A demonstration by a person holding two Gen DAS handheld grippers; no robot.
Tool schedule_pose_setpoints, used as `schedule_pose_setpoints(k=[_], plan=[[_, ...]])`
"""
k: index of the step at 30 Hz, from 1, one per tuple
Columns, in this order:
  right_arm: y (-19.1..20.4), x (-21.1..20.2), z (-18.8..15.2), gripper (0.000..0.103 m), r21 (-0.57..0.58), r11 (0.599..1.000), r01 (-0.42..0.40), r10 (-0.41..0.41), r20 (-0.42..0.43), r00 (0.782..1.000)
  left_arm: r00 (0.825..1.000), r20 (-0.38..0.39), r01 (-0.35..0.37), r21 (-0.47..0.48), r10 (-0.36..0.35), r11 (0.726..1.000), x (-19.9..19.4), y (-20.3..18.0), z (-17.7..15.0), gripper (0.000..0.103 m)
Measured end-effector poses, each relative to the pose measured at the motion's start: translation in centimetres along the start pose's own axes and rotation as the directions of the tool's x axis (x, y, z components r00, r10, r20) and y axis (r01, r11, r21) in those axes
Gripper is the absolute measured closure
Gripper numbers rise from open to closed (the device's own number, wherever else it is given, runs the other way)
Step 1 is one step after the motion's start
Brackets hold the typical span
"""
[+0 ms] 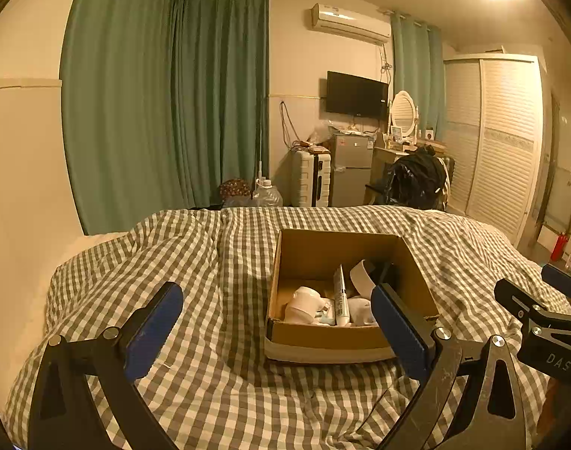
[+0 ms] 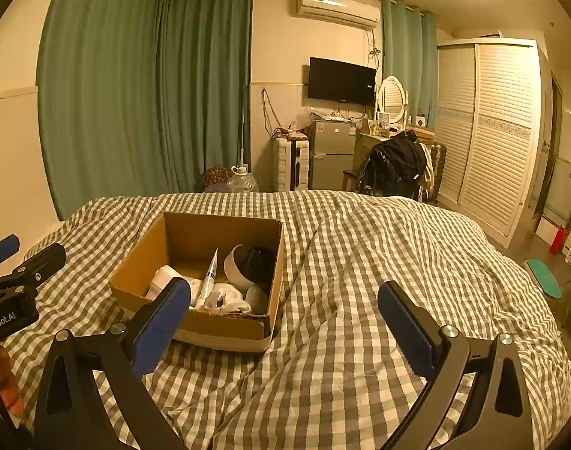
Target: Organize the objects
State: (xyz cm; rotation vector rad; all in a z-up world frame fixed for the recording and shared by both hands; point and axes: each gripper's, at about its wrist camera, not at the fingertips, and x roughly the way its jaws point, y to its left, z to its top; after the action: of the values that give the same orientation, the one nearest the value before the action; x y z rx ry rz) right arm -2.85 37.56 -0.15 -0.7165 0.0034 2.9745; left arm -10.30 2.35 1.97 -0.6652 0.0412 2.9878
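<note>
Left wrist view puts the left gripper [image 1: 276,322] nearest, its blue-padded fingers [image 1: 152,332] spread wide with nothing between them, held low over a green-and-white checked duvet [image 1: 218,393]. At the right edge of that view the body of the right gripper [image 1: 547,333] shows white letters reading "DAS". Right wrist view shows the right gripper [image 2: 283,324] likewise released and empty above the duvet, and at its left edge the left gripper's body carries a label ending "nRobot.AI"; the start is cut off. A person's fingertips [image 2: 8,386] show just below it.

Just beyond the left gripper's fingertips, an open cardboard box [image 1: 285,262] rests on the duvet; in the right wrist view it lies ahead and to the left. Inside lie a white tube [image 2: 209,277] leaning against the middle, a crumpled white cloth [image 2: 229,296] beside it, a pale wrapped bundle [image 1: 304,305] at the left, and a white-and-black rounded object [image 2: 244,262] at the back right. Print on the tube is too small to read.

Past the bed stand a water jug [image 2: 244,182], a white suitcase [image 2: 292,163] and a small grey fridge [image 2: 332,153]. Higher on the wall hang a dark television [image 2: 341,80] and an air conditioner [image 2: 337,7], their markings unreadable. Green curtains [image 2: 146,86] cover the left.
</note>
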Motion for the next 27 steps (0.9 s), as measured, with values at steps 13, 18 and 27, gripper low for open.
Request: schedule_pose_setpoints(k=[13, 18, 27], plan=[[0.39, 0.1, -0.08, 0.003, -0.007, 1.0, -0.006, 0.006, -0.013, 1.0, 1.0, -0.013, -0.02, 0.03, 0.021, 0.999, 0.22, -0.38, -0.21, 0.0], [0.48, 0.18, -0.11, 0.003, -0.007, 1.0, -0.005, 0.005, -0.014, 1.0, 0.999, -0.009, -0.031, 0.048, 0.032, 0.998, 0.14, -0.57, -0.23, 0.0], [0.51, 0.16, -0.18, 0.003, -0.008, 1.0, -0.005, 0.005, -0.015, 1.0, 0.998, 0.02, -0.056, 0.051, 0.055, 0.997, -0.35, -0.54, -0.12, 0.0]])
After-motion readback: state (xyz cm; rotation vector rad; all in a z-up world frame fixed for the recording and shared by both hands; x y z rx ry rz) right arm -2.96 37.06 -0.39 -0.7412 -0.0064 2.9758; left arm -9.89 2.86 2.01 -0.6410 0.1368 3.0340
